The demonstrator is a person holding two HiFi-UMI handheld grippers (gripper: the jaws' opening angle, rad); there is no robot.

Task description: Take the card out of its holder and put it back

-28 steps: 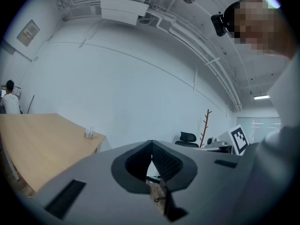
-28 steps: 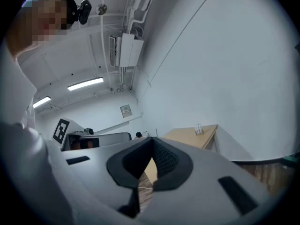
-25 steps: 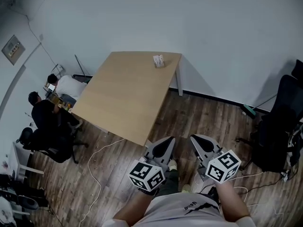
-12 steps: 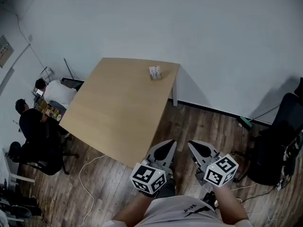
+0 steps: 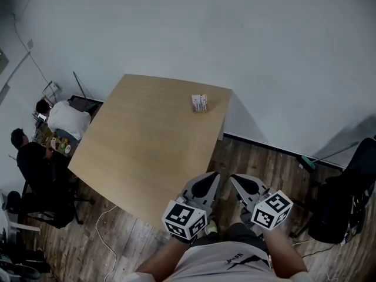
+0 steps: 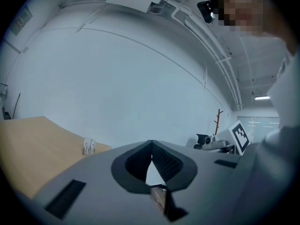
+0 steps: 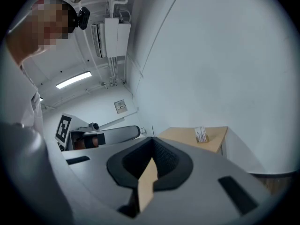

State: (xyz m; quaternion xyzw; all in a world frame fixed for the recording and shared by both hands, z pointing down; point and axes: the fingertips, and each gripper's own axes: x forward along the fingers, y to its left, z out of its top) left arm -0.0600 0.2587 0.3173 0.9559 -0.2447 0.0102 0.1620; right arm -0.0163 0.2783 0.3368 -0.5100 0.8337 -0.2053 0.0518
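Observation:
The card holder (image 5: 199, 103), a small white stand with a card in it, sits near the far right corner of the light wooden table (image 5: 147, 140). It shows small and distant in the left gripper view (image 6: 88, 146) and in the right gripper view (image 7: 201, 135). Both grippers hang close to my body, short of the table's near corner and far from the holder. The left gripper (image 5: 209, 176) (image 6: 151, 142) is shut and empty. The right gripper (image 5: 234, 178) (image 7: 152, 140) is also shut with nothing in it.
Two people sit at a desk (image 5: 44, 143) to the left of the table. A black office chair (image 5: 343, 207) stands at the right. A white cable (image 5: 108, 242) lies on the wooden floor. A white wall runs behind the table.
The table's near corner has come closer to the grippers as I stepped toward it. Both grippers stay shut, side by side in front of my body.

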